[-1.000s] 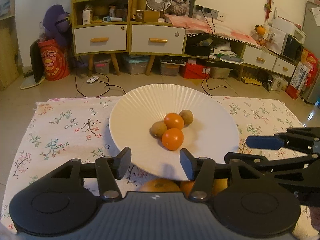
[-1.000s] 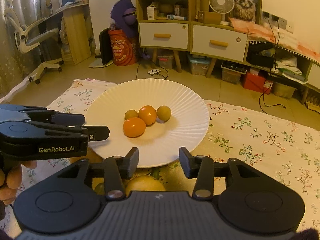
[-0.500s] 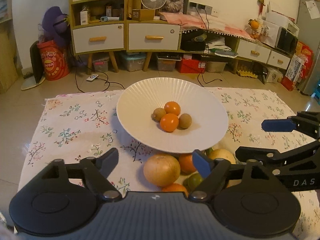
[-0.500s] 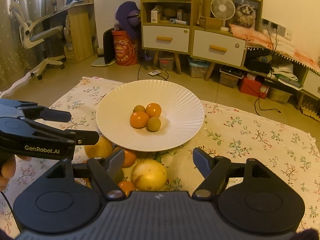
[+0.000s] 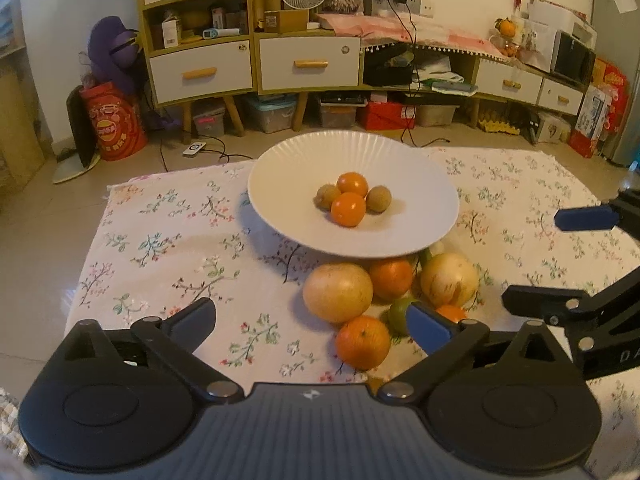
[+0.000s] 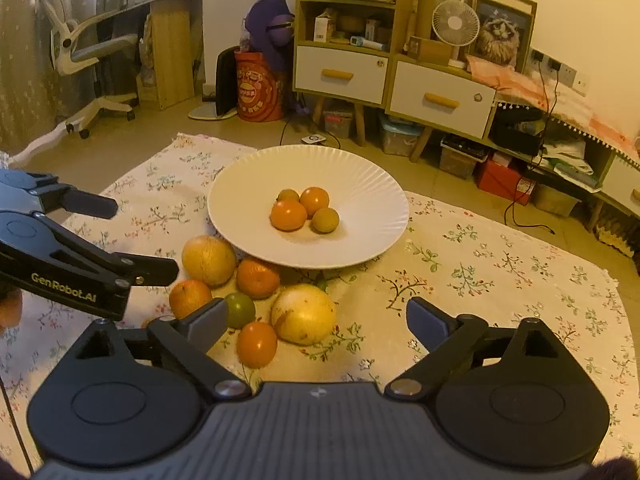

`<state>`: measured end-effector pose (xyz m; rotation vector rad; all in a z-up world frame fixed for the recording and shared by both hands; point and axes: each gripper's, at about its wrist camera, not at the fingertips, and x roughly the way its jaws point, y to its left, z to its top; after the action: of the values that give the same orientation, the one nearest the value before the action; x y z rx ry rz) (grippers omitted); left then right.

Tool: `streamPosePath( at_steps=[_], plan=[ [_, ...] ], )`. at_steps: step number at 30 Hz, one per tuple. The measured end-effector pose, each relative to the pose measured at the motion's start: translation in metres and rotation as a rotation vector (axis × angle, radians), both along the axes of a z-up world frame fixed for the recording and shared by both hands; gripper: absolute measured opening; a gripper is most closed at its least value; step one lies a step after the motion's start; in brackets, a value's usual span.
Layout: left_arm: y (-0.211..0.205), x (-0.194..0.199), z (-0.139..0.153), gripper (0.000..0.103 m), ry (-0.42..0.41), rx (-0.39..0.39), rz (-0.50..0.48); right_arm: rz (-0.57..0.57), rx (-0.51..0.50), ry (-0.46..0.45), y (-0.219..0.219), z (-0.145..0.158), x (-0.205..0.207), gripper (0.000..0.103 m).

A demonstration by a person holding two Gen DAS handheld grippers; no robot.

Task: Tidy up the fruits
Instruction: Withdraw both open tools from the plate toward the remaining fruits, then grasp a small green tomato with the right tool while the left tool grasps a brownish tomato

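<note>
Fruits (image 5: 346, 298) | 4 small ones sitting in white plate (image 5: 420, 236) | 7 lying loose on floral cloth (image 5: 172, 248) just beside plate, awaiting sorting | left gripper (image 5: 310, 322) gaping wide, holding nothing | right gripper (image 6: 318, 320) likewise, hovering over pile.

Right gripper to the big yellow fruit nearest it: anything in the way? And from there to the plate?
Nothing visible blocks the right gripper: it is open, and the big yellow fruit lies just ahead of its fingers with only tablecloth between. The white plate sits right behind it, with free space beside the four small fruits.
</note>
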<state>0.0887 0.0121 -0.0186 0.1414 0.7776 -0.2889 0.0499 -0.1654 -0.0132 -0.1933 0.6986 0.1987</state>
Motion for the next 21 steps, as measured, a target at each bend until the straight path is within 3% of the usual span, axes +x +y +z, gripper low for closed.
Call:
streamPosePath(
  at_steps=[10, 21],
  plan=[
    [-0.001, -0.013, -0.017, 0.088, 0.035, 0.072, -0.023, 0.013, -0.053, 0.020, -0.001, -0.012, -0.008, 0.099],
    [-0.003, -0.018, -0.034, 0.088, 0.108, 0.091, -0.048, 0.079, -0.078, 0.078, 0.011, -0.026, -0.018, 0.099]
  ],
)
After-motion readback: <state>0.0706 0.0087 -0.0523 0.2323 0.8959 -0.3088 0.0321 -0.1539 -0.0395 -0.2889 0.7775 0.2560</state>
